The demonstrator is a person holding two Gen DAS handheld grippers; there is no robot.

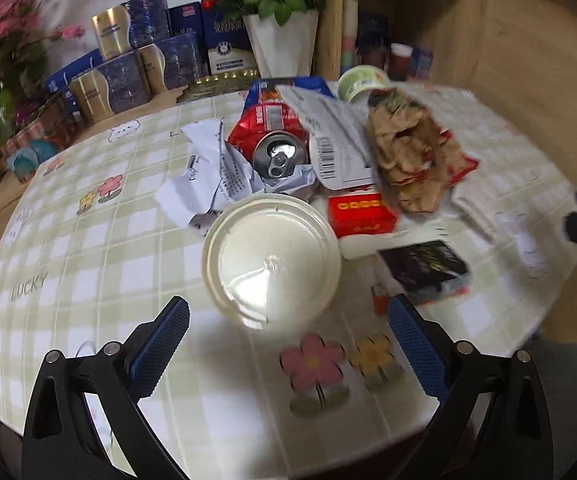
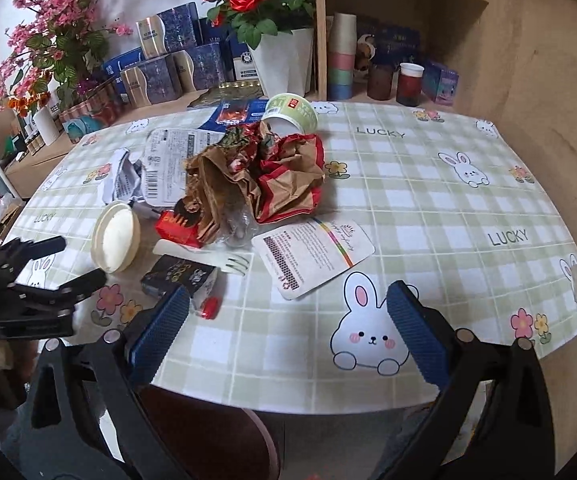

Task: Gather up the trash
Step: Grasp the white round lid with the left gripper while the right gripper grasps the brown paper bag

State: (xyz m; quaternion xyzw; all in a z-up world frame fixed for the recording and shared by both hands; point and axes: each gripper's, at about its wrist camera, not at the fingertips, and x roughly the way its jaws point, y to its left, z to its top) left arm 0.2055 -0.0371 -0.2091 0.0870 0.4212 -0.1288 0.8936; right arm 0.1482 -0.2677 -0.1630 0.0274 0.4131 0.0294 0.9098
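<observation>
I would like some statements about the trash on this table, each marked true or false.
1. Both tongs, left and right, are open and hold nothing. True.
2. The drink can stands alone at the table's edge. False: it sits amid the crumpled paper and wrappers.
3. The round white lid lies just ahead of the left tongs. True.
4. The plastic fork lies inside the green paper cup. False: it lies on the tablecloth, by the black box.

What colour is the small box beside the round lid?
Red with gold print, the small box; clearest in left wrist view.
</observation>
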